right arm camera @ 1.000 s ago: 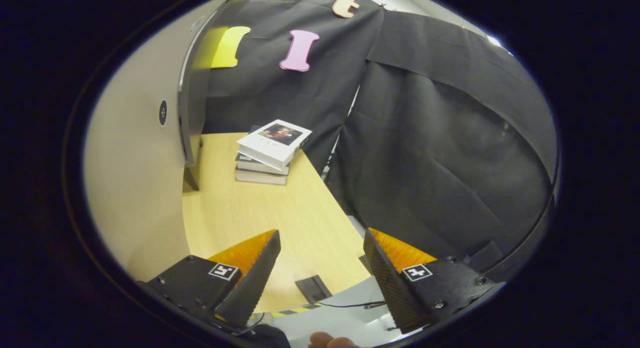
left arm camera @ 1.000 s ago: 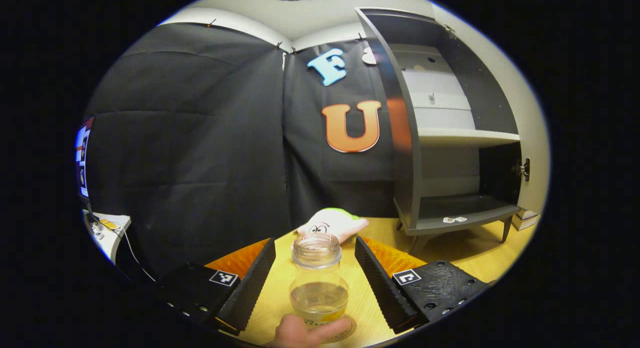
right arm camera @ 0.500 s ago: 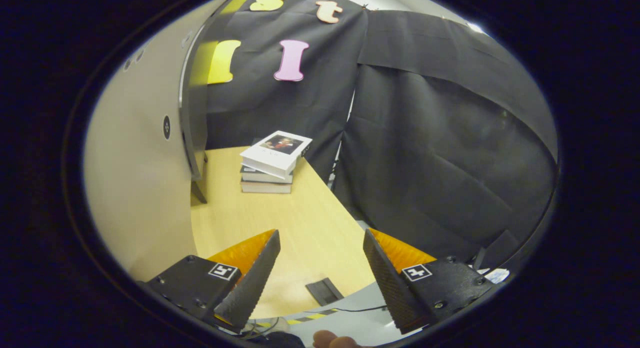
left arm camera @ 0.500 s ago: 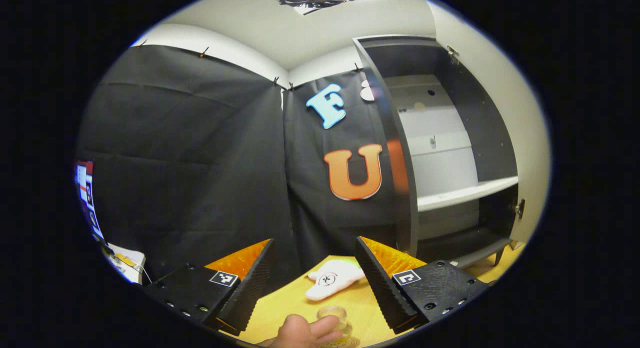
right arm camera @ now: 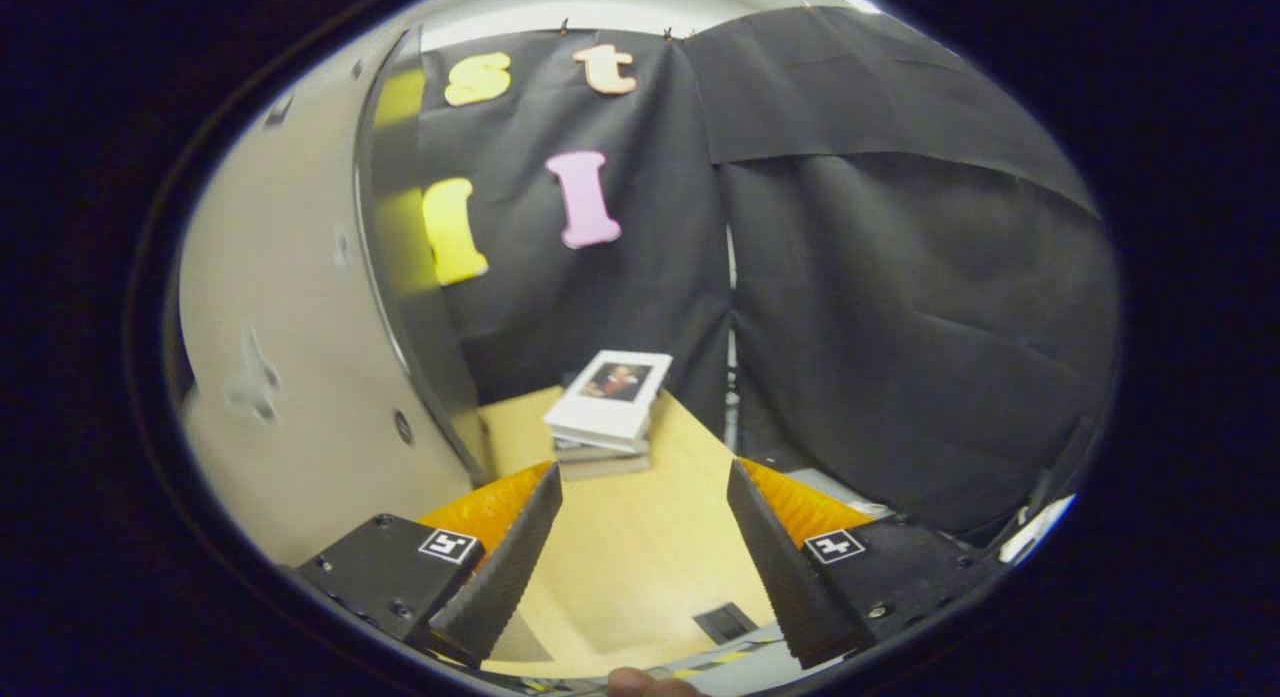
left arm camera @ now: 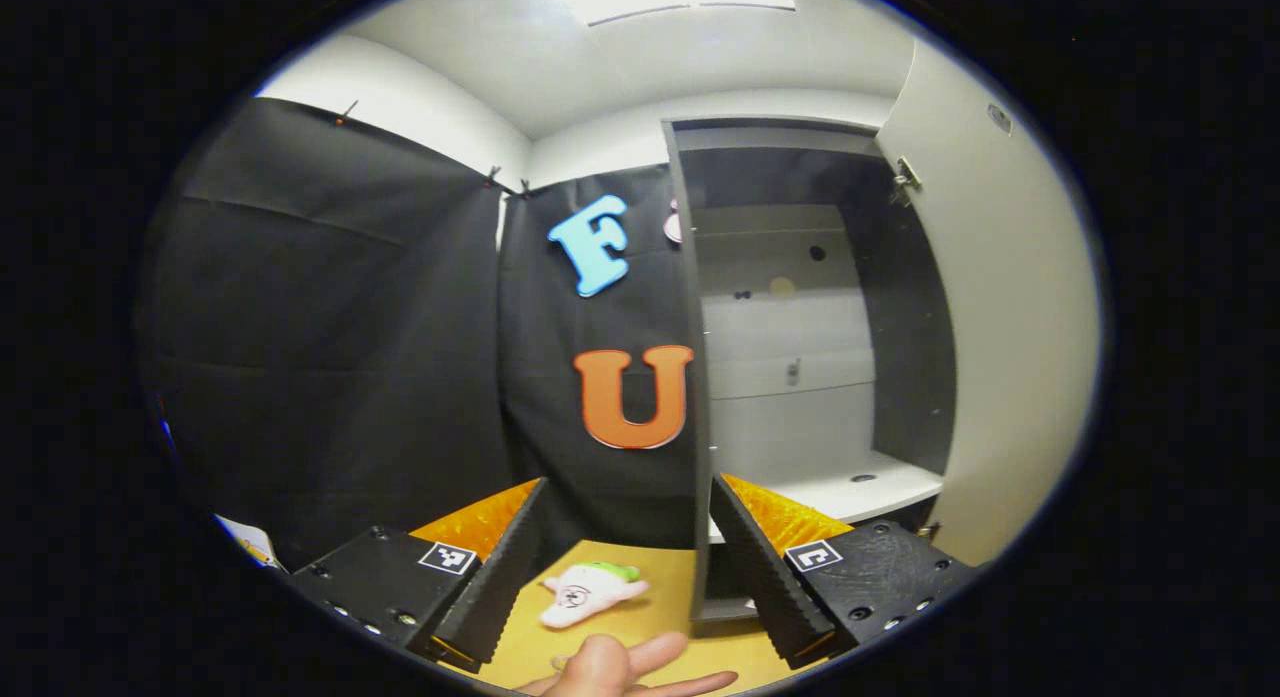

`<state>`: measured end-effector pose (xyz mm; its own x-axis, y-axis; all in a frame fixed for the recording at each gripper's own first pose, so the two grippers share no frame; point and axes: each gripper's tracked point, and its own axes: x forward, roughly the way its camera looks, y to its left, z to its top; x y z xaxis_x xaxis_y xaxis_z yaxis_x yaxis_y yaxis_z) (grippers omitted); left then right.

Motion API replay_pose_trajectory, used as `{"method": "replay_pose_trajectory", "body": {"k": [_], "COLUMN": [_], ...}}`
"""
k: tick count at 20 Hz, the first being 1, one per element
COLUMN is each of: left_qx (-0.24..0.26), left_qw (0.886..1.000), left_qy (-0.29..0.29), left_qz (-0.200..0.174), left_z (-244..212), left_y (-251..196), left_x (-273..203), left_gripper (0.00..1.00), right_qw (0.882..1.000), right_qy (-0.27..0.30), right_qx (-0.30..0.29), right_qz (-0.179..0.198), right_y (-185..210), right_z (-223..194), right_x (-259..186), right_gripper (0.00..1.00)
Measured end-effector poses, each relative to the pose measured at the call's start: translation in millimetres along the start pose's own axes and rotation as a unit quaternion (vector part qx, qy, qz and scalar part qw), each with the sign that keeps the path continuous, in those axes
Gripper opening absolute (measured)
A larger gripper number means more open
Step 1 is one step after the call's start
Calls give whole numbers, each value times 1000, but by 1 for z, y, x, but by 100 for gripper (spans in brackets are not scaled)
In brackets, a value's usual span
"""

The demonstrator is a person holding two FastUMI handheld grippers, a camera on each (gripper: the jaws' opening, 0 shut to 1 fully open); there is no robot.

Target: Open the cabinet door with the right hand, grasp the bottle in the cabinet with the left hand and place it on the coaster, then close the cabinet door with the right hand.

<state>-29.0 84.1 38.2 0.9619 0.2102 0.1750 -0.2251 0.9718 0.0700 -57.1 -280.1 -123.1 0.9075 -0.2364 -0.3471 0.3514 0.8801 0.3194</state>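
My left gripper is open with nothing between its fingers, and it points up at the open cabinet. The cabinet's pale inner shelf is bare. Its cream door stands swung out at the right. A person's hand shows at the bottom edge, below the gripper. My right gripper is also open and empty, over the wooden table. The same cream door rises close on its left.
A white and green plush toy lies on the table in front of the cabinet. Several stacked books sit on the table's far side by the black cloth wall. A small dark plate is set in the table near its front edge.
The left gripper has lifted and tipped up off the jar on the coaster, which dropped past the view's lower edge. The right gripper has also tilted up, nearer the door.
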Motion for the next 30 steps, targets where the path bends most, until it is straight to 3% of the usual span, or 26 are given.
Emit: {"method": "replay_pose_trajectory", "body": {"k": [2, 4, 6, 7, 9, 10, 14, 17, 19, 20, 23, 25, 28, 30], "left_qx": [-9, -32, -35, -26, 0, 2, -24, -10, -4, -6, -11, -11, -33, -27], "left_qw": [1000, 999, 999, 999, 999, 999, 997, 996, 996, 996, 995, 995, 994, 995], "left_qy": [-16, -2, 17, 19, 17, 17, 63, 80, 80, 79, 77, 74, 75, 82], "left_qz": [-20, -34, -38, -33, -34, -37, -36, -29, -39, -46, -67, -60, -68, -48], "left_z": [29, 35, 32, 31, 31, 31, 8, 6, 6, 5, 1, 0, -5, -10], "left_y": [-18, -36, -47, -48, -58, -66, -91, -96, -104, -108, -116, -108, -106, -87], "left_x": [-6, -18, -24, -26, -26, -25, -23, -28, -31, -32, -26, -20, -13, -10], "left_gripper": [96, 96, 96, 96, 96, 96, 100, 96, 96, 96, 96, 96, 96, 96], "right_qw": [997, 991, 981, 977, 976, 972, 941, 914, 910, 911, 915, 914, 903, 899], "right_qy": [-1, -39, -65, -72, -97, -103, -50, -14, -7, -9, -10, -3, 9, 8], "right_qx": [25, 31, -7, -35, -86, -104, -165, -218, -230, -220, -195, -193, -200, -206], "right_qz": [70, 121, 183, 197, 175, 184, 289, 341, 346, 350, 353, 356, 380, 387], "right_y": [17, 27, 48, 52, 41, 42, 50, 57, 54, 58, 64, 73, 98, 114], "right_z": [33, 79, 105, 110, 117, 121, 89, 72, 75, 75, 75, 72, 60, 58], "right_x": [-9, -28, -47, -51, -55, -62, -98, -128, -130, -136, -144, -146, -152, -151], "right_gripper": [100, 99, 100, 100, 100, 100, 99, 98, 99, 94, 98, 98, 93, 98]}}
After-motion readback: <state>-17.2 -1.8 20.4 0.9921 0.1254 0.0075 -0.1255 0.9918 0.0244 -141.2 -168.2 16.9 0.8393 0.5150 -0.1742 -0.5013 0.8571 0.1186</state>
